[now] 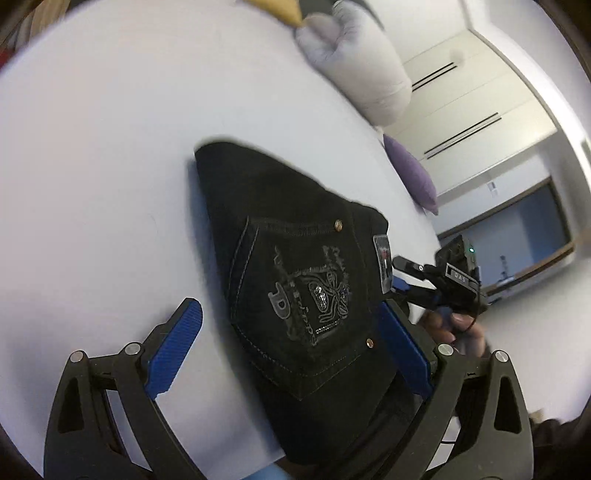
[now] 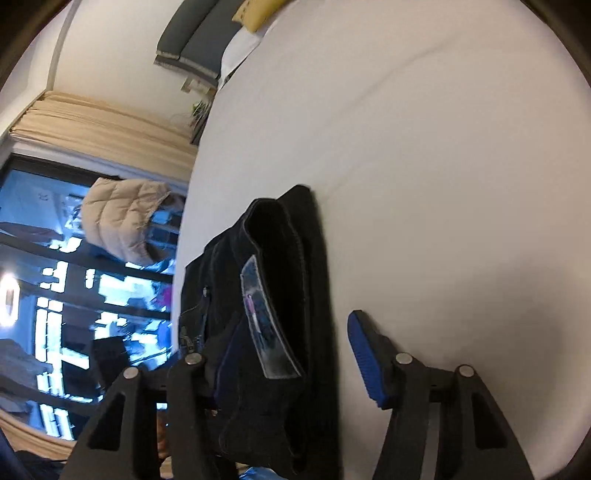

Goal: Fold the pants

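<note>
Black jeans, folded into a compact stack, lie on a white bed sheet. The back pocket with silver embroidery faces up in the left wrist view. My left gripper is open, its blue pads on either side of the stack's near end. The right gripper shows at the right of that view, by the waistband label. In the right wrist view the jeans appear edge-on, with the waistband label facing the camera. My right gripper is open, straddling the stack; its left pad is hidden behind the cloth.
White and purple pillows lie at the far edge of the bed. A wardrobe wall stands beyond. In the right wrist view a window, a beige curtain and a hanging padded jacket are on the left, and a yellow cushion lies at the bed's head.
</note>
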A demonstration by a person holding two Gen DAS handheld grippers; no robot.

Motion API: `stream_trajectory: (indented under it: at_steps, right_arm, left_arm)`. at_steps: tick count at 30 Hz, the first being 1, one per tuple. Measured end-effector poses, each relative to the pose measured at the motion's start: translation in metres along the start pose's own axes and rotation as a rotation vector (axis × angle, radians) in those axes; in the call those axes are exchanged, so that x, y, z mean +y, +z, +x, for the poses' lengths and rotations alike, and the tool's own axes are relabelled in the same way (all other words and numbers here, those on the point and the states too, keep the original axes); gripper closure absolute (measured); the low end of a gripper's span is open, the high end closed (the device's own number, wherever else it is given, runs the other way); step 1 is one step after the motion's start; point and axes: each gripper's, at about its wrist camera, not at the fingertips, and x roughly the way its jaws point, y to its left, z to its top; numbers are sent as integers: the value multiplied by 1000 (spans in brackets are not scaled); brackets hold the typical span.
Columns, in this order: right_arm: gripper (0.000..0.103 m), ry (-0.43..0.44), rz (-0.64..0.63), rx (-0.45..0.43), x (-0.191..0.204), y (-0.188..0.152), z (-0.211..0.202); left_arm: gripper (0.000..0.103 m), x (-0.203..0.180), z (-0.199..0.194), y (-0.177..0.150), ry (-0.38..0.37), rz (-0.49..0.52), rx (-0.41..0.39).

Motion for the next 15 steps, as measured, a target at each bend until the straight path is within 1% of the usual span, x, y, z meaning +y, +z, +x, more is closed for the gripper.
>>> stream_trajectory:
  at_steps: [2,3,5,6,7,8,9,10,11,12,13,15]
  right_arm:
    - [47,9,4,33,0,3,12]
    - [52,14,14,48,-1,4,17]
    - [54,32,36,70,-2,7,26]
    - [55,38,41,76,-1,9,29]
    - [56,39,41,83,-1,9,30]
    - [57,31,37,87,2,9,34]
    - [61,21,27,89,5,8,35]
    - [64,2,13,90,9,8,37]
    - [65,-22,-6,89,13,6,39]
    - [69,-46,-31,86,19,5,40]
    - [73,-84,-67,75,26,2,38]
    - [80,-138,-128,64,41,-2,36]
  left_arm:
    - [9,8,12,3,-6,-36,40]
    - [9,10,16,4,-12,-47,48]
    - [10,11,24,9,-33,-47,63]
    - [16,11,27,12,-41,-53,71]
    - [28,11,31,15,-53,-66,87]
    - [34,12,36,17,-46,-75,102]
    - [47,14,40,19,-36,-84,112]
    - [63,17,43,20,-26,-94,121]
    - [68,18,43,18,-17,-104,125]
    - [72,21,46,19,-24,-123,126]
    - [75,23,48,20,-36,-134,125]
    - [78,20,50,22,-37,-117,122]
